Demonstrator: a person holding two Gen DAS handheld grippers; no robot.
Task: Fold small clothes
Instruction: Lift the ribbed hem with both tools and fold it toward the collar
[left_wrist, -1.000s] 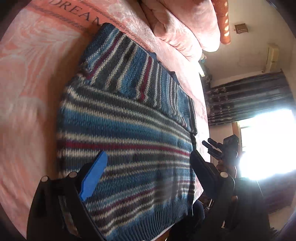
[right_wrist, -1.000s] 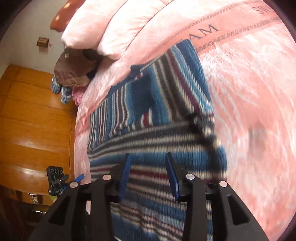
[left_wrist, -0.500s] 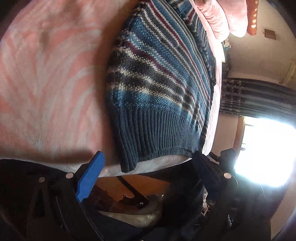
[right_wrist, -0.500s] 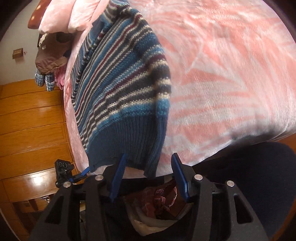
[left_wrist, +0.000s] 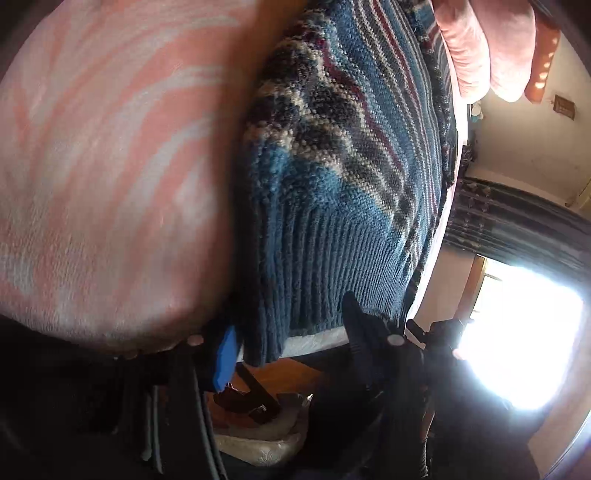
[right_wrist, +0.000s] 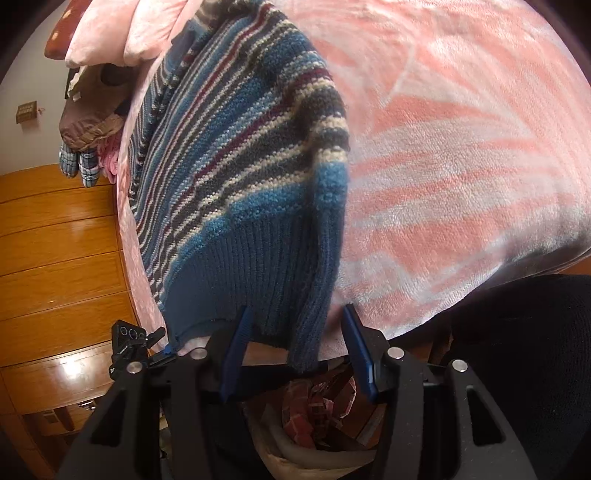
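**Both grippers at the sweater's ribbed hem, bed edge**

Pink patterned bedding (right_wrist: 461, 166) fills the frames, and everything below is placed against the striped sweater (right_wrist: 240, 177) lying on it.

Your right gripper (right_wrist: 295, 347) sits level at the bed's edge, pointing along the mattress, its blue-padded fingers (right_wrist: 236, 354) spread wide. One hem corner of the sweater hangs down between them; from the right wrist view you cannot tell whether either pad touches the knit. The ribbed blue band droops over the mattress edge just above the fingers, and the stripes in blue, cream, grey and maroon run away toward the pillows (right_wrist: 122, 33) at the sweater's far end. Beside the sweater's far corner a brown garment (right_wrist: 88, 122) and a plaid piece (right_wrist: 79, 166) hang off the bed, with a wooden cabinet (right_wrist: 59, 266) past them.

Your left gripper (left_wrist: 291, 332) is at the sweater's other hem corner, also low at the mattress edge and tilted. Its fingers stand apart: the blue pad (left_wrist: 223, 358) is just beside the outer edge of the hem, and the dark finger lies against the ribbing further in. Contact is unclear here too. Beyond the sweater on that side are dark curtains (left_wrist: 517, 221) and a glaring bright window (left_wrist: 517, 332). Each gripper shows small in the other's view, at the hem's opposite end.
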